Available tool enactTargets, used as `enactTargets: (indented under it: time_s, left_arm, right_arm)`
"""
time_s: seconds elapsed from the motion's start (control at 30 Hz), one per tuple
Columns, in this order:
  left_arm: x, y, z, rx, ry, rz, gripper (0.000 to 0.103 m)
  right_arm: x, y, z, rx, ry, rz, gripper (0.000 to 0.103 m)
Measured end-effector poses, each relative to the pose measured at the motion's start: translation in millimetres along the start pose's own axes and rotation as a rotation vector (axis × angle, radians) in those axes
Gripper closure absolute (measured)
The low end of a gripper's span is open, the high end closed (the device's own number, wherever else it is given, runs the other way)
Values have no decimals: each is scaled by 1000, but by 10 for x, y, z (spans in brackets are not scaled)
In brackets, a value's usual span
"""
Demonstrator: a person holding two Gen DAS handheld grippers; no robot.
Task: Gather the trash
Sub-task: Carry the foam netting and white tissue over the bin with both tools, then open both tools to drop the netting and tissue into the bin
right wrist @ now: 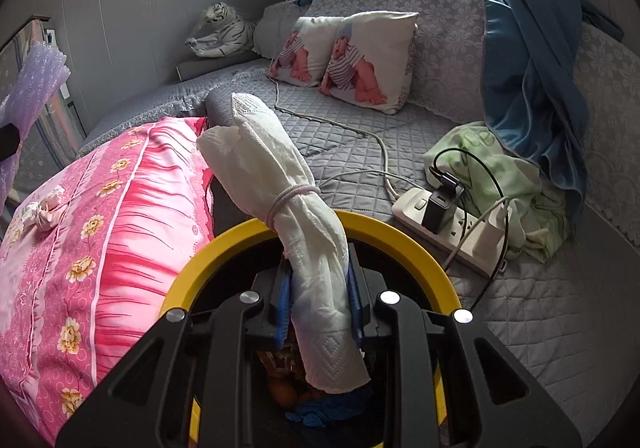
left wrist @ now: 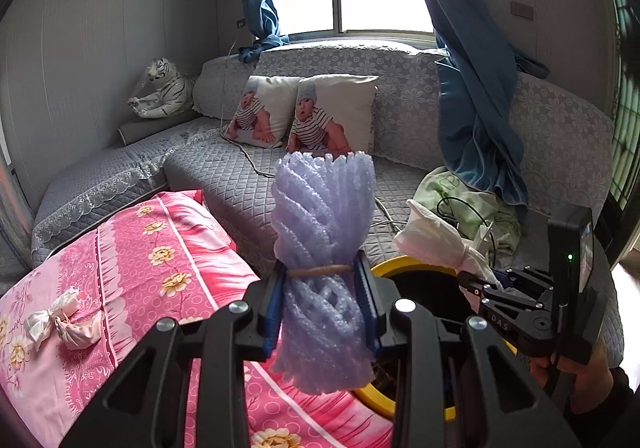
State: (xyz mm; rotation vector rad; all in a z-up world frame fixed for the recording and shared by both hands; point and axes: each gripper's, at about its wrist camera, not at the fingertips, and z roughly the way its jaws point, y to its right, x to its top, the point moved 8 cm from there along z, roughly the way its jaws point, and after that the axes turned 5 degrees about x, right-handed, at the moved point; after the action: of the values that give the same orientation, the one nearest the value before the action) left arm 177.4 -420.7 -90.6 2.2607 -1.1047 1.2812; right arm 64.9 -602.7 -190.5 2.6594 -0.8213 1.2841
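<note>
1. The room is a small sitting corner under a bright window with blue curtains; a grey quilted sofa (right wrist: pixel 540 308) wraps round it, and a pink flowered quilt (left wrist: pixel 132 268) lies in front on the left.
2. The bin (right wrist: pixel 280 234), black inside with a yellow rim, stands between the quilt and the sofa, right under both claws. Some rubbish already lies at its bottom, orange and blue bits as far as I can tell.
3. The left claw (left wrist: pixel 322 312) is clamped on a purple foam-net bundle (left wrist: pixel 324 215) tied with a rubber band. The bundle stands upright between the pads, just at the bin's near-left rim, not clearly over the mouth.
4. The right claw (right wrist: pixel 320 308) is clamped on a white paper-towel roll (right wrist: pixel 280 167) tied with a pale band. The roll's lower end already hangs inside the rim.
5. To do this step well, I judge the right claw can let go where it is. The left claw should move further over the black opening first, so the light foam drops in rather than catching the rim or landing on the quilt. Keep the two claws apart while releasing.
6. One more tied bundle (left wrist: pixel 64 322), pale and knotted, lies on the quilt and likely comes next.
7. Count: two claws, two held bundles, one bundle left on the quilt, one bin, two printed cushions (right wrist: pixel 372 59), one toy tiger (left wrist: pixel 160 95), one power strip (right wrist: pixel 452 224) with chargers plugged in, one green cloth (right wrist: pixel 500 175).
</note>
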Motion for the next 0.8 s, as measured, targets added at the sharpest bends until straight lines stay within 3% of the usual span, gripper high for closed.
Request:
enactTargets:
  time_s: [0.5,0.67,0.8]
  left_arm:
    - [-166,569,395,-70,-54,27,72]
    - [-272,609,618,-112,-121,1,71]
    - [-354,499,744,-135,-175,-62,42]
  right_arm:
    - [-358,229,129,4,-76,48,80]
    - [-429,284,205,10,-113,70,77]
    - [-444,327,223,10,-121,92,69]
